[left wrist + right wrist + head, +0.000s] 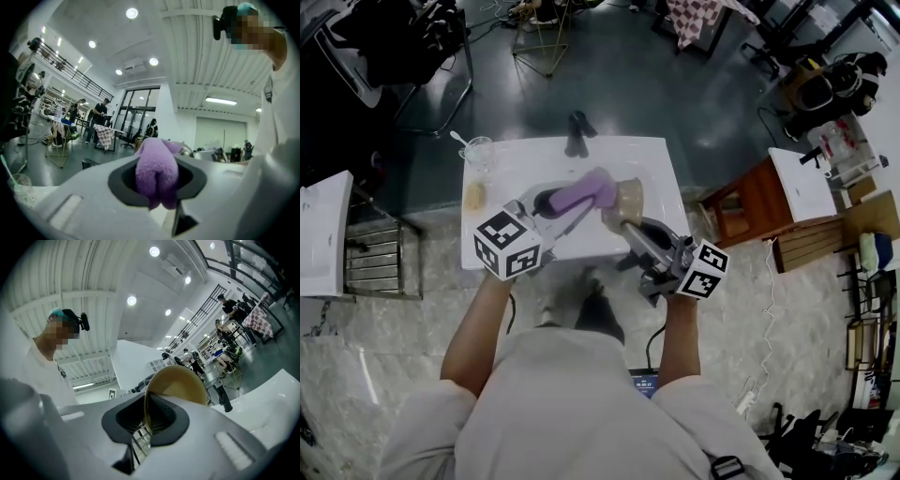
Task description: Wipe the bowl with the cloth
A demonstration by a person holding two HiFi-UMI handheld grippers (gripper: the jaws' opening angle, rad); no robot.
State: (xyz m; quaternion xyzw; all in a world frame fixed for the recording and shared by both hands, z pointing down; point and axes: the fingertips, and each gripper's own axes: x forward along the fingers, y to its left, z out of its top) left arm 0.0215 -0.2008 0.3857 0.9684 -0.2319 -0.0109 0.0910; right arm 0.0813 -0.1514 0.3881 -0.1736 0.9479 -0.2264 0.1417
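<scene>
white table [525,159] stands on a grey floor [609,75], with the person [572,412] at its near edge, both forearms reaching over it. left gripper [567,203] points level over the table middle, jaws clenched on the purple cloth [586,192]. in the left gripper view the gripper [157,183] has the cloth [157,168] bunched between both pads and bulging out in front. right gripper [614,218] comes in from the right, tipped slightly up, jaws squeezed tight on the rim of the tan bowl [628,199]. in the right gripper view the gripper [147,417] has the bowl [180,383] wall pinched thin between its pads, with the rest of the bowl rising past the tips. the bowl is held tilted over the table centre, not flat on it. in the head view the cloth's far end meets the bowl's left side; can't tell if it's inside the bowl. glass [478,150] with a spoon [457,139] sits at the far left corner, a yellow lump [474,195] just below it by the left edge. dark object [575,133] sits at the far edge, centre.
</scene>
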